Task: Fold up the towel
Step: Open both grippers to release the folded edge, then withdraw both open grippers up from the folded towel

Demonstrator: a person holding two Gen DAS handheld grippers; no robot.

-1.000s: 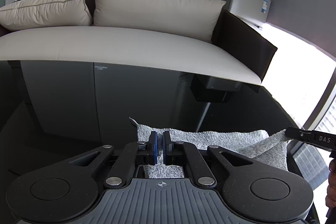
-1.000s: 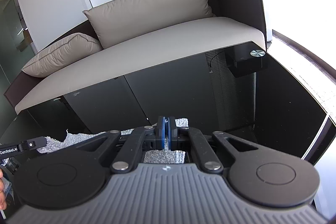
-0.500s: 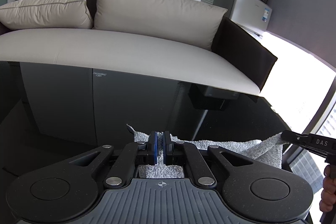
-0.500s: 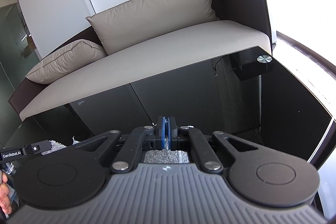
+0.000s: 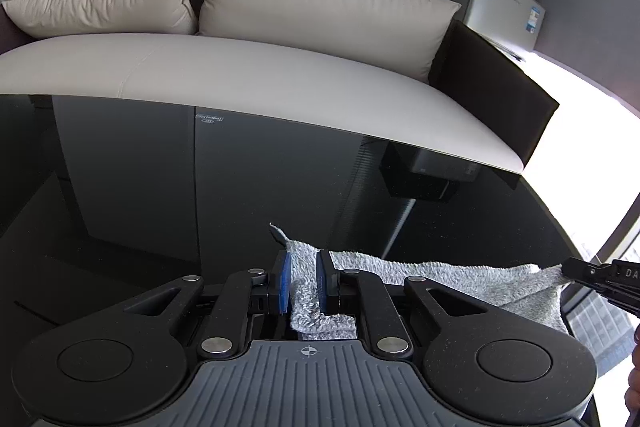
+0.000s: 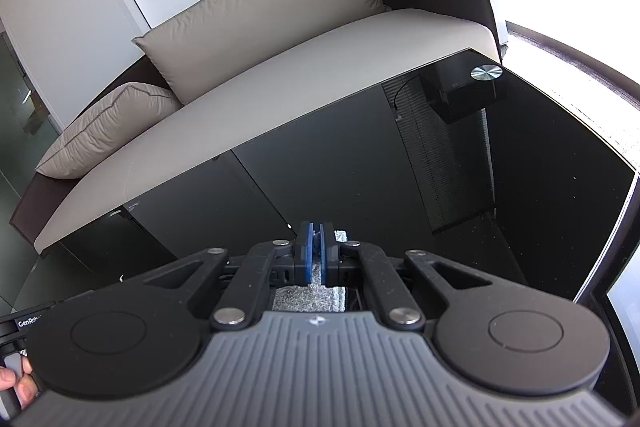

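Left gripper [image 5: 302, 277] with jaws opening, blue pads [image 5: 283, 281] apart, a fold of grey towel [image 5: 440, 277] lying loose between them. Right gripper [image 6: 316, 255] clenched on a corner of the same towel, fabric pinched between its blue pads and showing below them. Seen from the left wrist camera: towel stretched in a low band from the left gripper across to the tip of the right gripper, near the right edge of the black glass tabletop [image 5: 160, 207]. One small corner of cloth sticking up just beyond the left pads. Past the far edge of the tabletop, beige sofa [image 5: 240, 75] with two cushions. At the far right corner, round metal disc [image 6: 485, 72].
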